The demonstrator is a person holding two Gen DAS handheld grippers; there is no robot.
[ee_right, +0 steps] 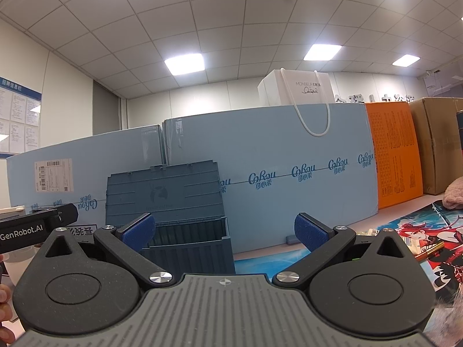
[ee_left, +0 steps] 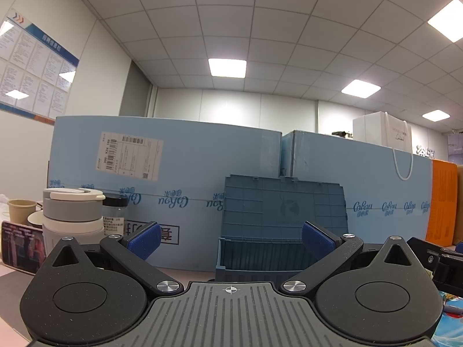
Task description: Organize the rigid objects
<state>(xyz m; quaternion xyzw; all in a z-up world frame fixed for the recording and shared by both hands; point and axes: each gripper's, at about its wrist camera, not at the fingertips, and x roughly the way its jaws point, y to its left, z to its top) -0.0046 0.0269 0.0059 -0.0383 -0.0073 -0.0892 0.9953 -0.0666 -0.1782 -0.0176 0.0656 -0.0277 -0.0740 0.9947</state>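
Note:
A dark blue plastic storage box [ee_left: 260, 254] stands on the table with its ribbed lid [ee_left: 285, 202] raised upright behind it; it also shows in the right wrist view [ee_right: 188, 245]. My left gripper [ee_left: 230, 238] is open and empty, held in front of the box. My right gripper [ee_right: 224, 231] is open and empty, just right of the box. The left gripper's body [ee_right: 34, 228] shows at the left edge of the right wrist view. A gold tube [ee_right: 429, 251] lies on a printed mat [ee_right: 419, 231] at the right.
Large light blue cartons [ee_left: 173, 188] form a wall behind the box, with a white paper bag [ee_right: 295, 89] on top. An orange box [ee_right: 393, 156] and a brown carton [ee_right: 437, 144] stand right. A grey-white lidded container [ee_left: 72, 211], a dark-lidded jar [ee_left: 114, 214], paper cup [ee_left: 20, 211] and phone [ee_left: 20, 245] sit left.

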